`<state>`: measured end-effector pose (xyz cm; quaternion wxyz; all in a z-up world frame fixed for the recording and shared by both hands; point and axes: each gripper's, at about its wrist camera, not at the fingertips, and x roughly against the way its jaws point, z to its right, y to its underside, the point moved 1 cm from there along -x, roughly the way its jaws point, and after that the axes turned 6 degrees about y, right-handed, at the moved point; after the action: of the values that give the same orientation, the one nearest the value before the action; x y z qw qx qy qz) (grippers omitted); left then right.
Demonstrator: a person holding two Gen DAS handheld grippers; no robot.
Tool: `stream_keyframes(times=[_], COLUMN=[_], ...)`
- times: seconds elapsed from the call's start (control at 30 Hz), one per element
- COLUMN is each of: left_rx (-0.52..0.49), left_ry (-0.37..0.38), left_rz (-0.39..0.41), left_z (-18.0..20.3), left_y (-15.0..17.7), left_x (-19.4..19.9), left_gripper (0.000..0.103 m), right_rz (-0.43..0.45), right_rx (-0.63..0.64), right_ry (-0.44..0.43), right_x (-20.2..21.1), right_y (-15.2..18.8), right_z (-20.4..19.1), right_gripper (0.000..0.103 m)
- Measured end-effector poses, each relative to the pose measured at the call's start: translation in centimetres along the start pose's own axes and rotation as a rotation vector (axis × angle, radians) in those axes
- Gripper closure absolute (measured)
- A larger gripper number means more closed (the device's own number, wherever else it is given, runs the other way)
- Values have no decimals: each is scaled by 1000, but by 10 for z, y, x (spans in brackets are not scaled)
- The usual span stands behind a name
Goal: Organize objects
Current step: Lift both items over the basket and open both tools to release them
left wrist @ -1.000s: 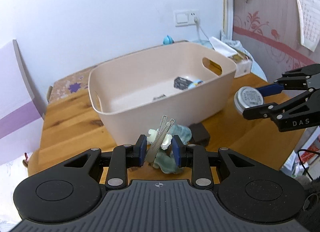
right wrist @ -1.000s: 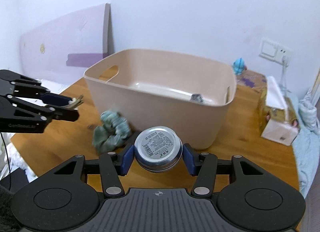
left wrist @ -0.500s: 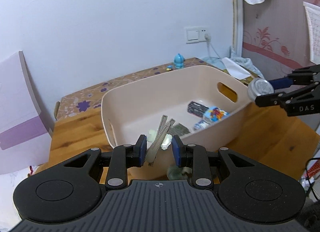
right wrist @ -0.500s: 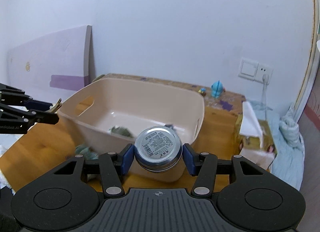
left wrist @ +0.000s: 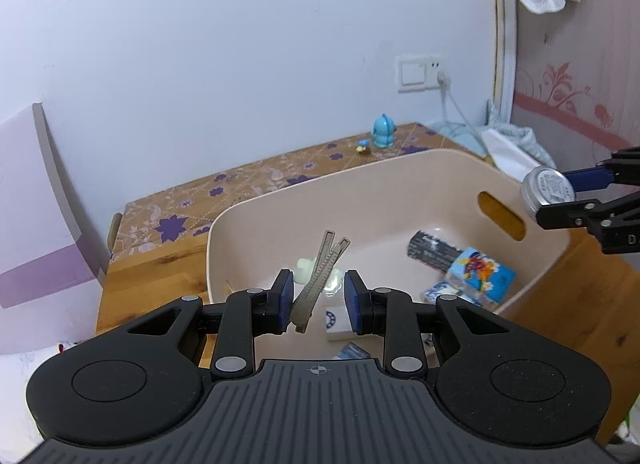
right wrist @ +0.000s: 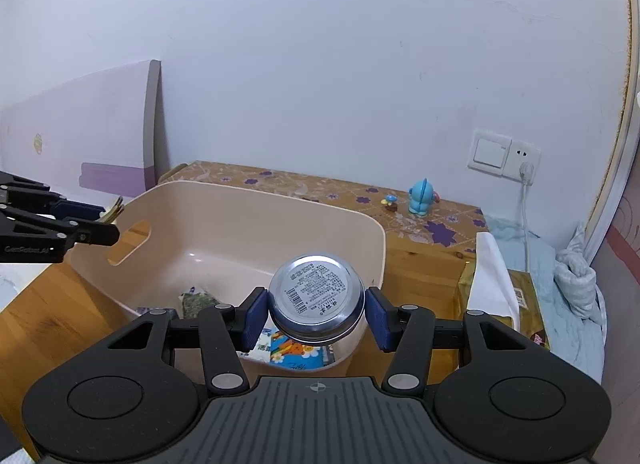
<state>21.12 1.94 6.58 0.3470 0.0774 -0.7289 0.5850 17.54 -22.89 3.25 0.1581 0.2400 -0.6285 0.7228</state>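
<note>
A beige plastic bin (left wrist: pixel 384 183) (right wrist: pixel 248 199) stands on the wooden table. My left gripper (left wrist: pixel 316 298) is shut on a grey hair clip (left wrist: pixel 320 272) with a pale ornament and holds it above the bin's left end. My right gripper (right wrist: pixel 316 314) is shut on a round silver tin (right wrist: pixel 316 298) and holds it over the bin's right rim; the tin also shows in the left wrist view (left wrist: pixel 546 191). In the bin lie a colourful box (left wrist: pixel 480 280), a dark packet (left wrist: pixel 434 252) and a white tile (left wrist: pixel 334 324).
A blue figurine (right wrist: pixel 420 197) and a tiny mushroom toy (right wrist: pixel 390 201) stand on the floral-covered cabinet by the wall. A tissue box (right wrist: pixel 496 288) and blue cloth (right wrist: pixel 560 288) lie right of the bin. A purple-and-white board (left wrist: pixel 32 215) leans at the left.
Both grippers have risen and moved from the table's front to above the bin, each still holding its object. The green scrunchie on the table has dropped out of view.
</note>
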Motion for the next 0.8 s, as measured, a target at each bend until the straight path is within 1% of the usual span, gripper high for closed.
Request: stream_keyframes(times=[0.17, 0.47, 0.67, 0.8], left_rx=[2, 23, 13, 28], left_ry=[-9, 4, 9, -5], left_rz=[-11, -107, -144, -170], left_z=[-1, 3, 9, 11], left_y=[-5, 2, 3, 7], left_x=[-23, -60, -68, -74], left_gripper=[75, 75, 75, 74], right_rz=[-31, -65, -94, -106], right_rx=[16, 53, 77, 91], right_ry=[0, -1, -10, -16], right_x=[-16, -35, -46, -49], right_y=[1, -2, -1, -1], right_z=[-1, -5, -7, -10], right_gripper=[53, 53, 53, 53])
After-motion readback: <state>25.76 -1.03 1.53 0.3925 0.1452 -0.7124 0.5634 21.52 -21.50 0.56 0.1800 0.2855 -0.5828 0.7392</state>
